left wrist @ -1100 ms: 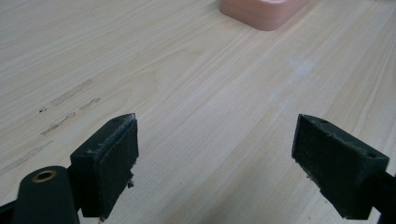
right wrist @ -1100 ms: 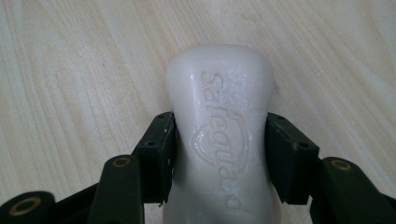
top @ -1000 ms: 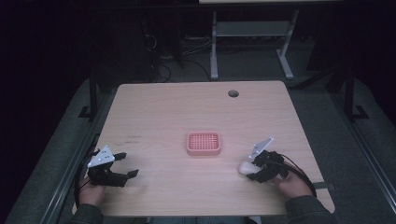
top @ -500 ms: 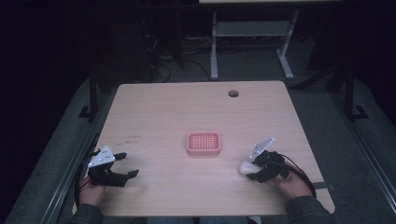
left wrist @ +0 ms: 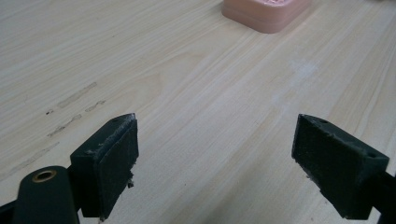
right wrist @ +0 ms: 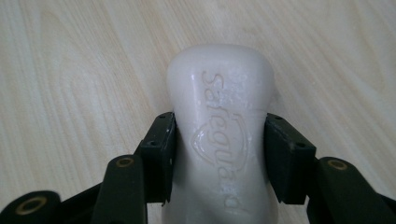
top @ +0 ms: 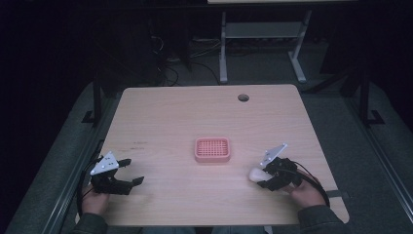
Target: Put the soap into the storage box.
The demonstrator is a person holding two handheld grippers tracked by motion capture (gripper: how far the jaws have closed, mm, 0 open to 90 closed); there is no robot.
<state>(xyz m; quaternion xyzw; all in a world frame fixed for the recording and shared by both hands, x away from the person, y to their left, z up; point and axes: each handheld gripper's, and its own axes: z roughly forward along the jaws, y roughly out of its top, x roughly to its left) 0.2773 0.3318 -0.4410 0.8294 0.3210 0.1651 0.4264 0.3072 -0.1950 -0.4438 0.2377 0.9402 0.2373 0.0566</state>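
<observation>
My right gripper (right wrist: 219, 154) has just closed across the white soap bar (right wrist: 219, 135), long axis along the jaws. The pink soap dish (top: 212, 149) lies to its far left, mid-table; my left gripper (left wrist: 219, 163) rests wide open.

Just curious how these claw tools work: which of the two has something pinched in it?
The right gripper: its jaws are clamped on the sides of a white soap bar. The left gripper stands open over bare table.

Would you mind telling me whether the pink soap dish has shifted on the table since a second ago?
No. The pink soap dish sits at the same spot in the high view, equally far below the round hole in the table.
</observation>
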